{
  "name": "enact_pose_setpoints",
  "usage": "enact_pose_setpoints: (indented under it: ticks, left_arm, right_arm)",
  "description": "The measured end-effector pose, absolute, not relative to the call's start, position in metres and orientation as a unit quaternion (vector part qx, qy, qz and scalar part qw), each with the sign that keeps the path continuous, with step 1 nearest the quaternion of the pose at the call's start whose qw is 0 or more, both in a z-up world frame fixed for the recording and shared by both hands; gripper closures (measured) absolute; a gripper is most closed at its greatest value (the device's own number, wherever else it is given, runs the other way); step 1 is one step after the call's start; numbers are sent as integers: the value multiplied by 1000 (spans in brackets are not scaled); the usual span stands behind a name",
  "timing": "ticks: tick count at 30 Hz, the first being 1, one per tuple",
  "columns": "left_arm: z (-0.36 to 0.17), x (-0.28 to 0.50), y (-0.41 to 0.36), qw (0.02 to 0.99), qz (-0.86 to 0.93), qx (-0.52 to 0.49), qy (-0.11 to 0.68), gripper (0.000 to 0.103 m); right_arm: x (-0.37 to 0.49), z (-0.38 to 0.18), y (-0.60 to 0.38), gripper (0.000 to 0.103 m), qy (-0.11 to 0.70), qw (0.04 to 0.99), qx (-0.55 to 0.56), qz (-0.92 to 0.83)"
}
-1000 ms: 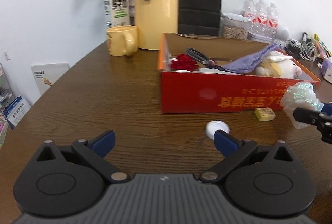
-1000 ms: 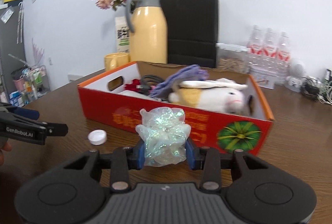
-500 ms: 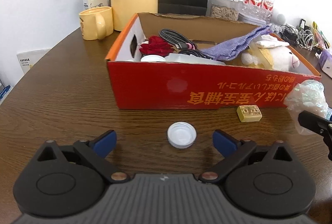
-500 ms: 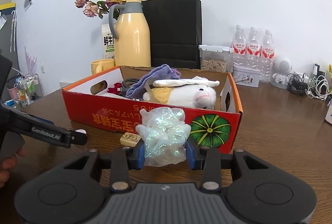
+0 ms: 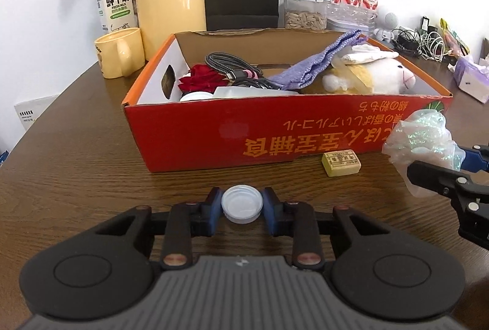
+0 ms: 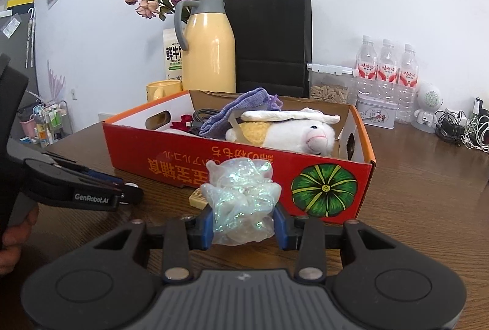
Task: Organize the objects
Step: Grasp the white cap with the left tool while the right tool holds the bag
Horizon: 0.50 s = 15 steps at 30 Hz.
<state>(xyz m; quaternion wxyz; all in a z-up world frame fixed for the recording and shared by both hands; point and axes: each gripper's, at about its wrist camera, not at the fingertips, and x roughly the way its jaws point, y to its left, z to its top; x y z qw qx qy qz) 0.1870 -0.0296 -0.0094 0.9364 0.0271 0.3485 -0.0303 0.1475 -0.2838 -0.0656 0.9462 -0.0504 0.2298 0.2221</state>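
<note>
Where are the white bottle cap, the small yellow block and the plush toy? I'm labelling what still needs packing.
white bottle cap [image 5: 242,204], left wrist view, middle of its top face.
small yellow block [image 5: 340,163], left wrist view, its printed top.
plush toy [image 6: 301,133], right wrist view, its white head.

Each gripper, the left gripper [image 5: 242,209] and the right gripper [image 6: 243,221], is black with two round discs, a ribbed grey centre plate, blue pads and copper-coloured or silver pivot screws. At nine o'clock in the right wrist view, the left one's side bears white "GenRobot.AI" lettering.
</note>
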Motion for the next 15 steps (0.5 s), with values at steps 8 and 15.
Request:
enact_pose_setpoints:
  ticks: [8, 15]
  left_arm:
    - [8, 180, -28, 945, -41, 23, 322, 73]
    - [37, 177, -29, 959, -55, 28, 275, 73]
  right_arm:
    - [145, -59, -280, 66, 222, 946, -53, 229]
    - [146, -33, -268, 66, 185, 950, -62, 242]
